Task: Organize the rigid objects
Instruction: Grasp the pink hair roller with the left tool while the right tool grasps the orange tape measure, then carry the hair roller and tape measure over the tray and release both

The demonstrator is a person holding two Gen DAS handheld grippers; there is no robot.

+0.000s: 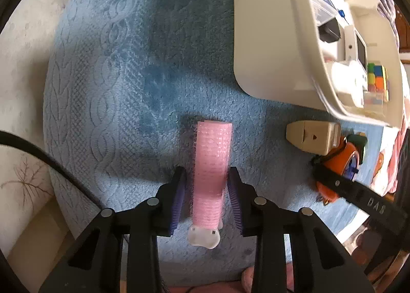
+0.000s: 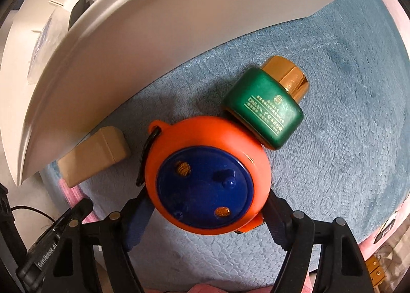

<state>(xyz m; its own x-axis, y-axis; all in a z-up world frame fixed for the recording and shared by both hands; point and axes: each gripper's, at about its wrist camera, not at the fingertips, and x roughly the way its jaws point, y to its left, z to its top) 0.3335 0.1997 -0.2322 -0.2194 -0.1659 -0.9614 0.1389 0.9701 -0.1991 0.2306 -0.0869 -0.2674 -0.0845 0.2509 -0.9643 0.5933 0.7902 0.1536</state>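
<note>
My left gripper (image 1: 207, 180) straddles a pink hair roller (image 1: 211, 167) with a white end clip, lying on the blue blanket (image 1: 128, 75). The jaws stand close to its sides with small gaps, so it is open. My right gripper (image 2: 207, 206) is shut on an orange round case with a blue face (image 2: 205, 177), also seen in the left wrist view (image 1: 343, 162). A green bottle with a gold cap (image 2: 266, 106) lies just beyond the case, touching it. A beige box (image 2: 94, 154) lies to the left, under the white bin's rim (image 2: 128, 44).
The white bin (image 1: 269, 37) stands at the right in the left wrist view and holds a colour cube (image 1: 378, 77) and several white items. The beige box (image 1: 312, 136) lies beside it. The blanket's edge drops off at the left.
</note>
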